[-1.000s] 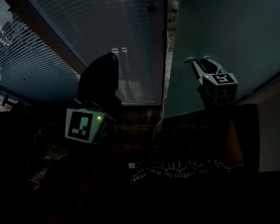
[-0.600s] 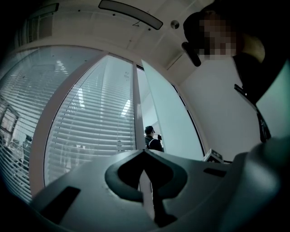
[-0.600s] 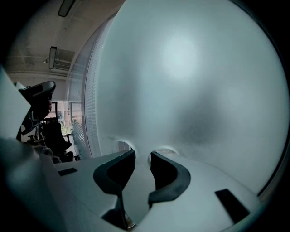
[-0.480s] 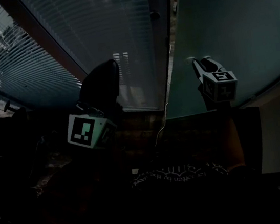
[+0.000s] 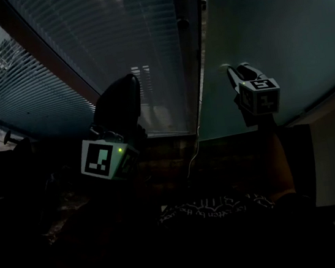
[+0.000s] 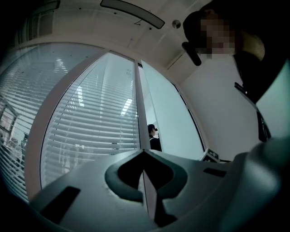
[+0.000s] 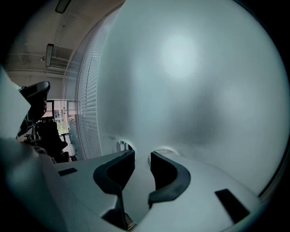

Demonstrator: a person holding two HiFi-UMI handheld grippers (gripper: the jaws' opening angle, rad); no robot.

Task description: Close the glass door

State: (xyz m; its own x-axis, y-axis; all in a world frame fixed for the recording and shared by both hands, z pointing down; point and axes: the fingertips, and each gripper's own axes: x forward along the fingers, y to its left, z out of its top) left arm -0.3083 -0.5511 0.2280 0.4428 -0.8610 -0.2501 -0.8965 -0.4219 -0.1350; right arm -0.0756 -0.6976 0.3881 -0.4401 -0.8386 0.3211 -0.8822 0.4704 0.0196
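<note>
Right tool, narrowly parted and empty, has nudged the door on; the gap to its left shrinks. Left tool pinched together.

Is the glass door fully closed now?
No, open: a gap shows between the glass door and the frame.

Blinds: horizontal slats across the glazed partition, pale light showing through.
Ceiling: white, carrying a long dark light panel.
Wall: plain white.
Office chair: black (seen beyond the blinds).
</note>
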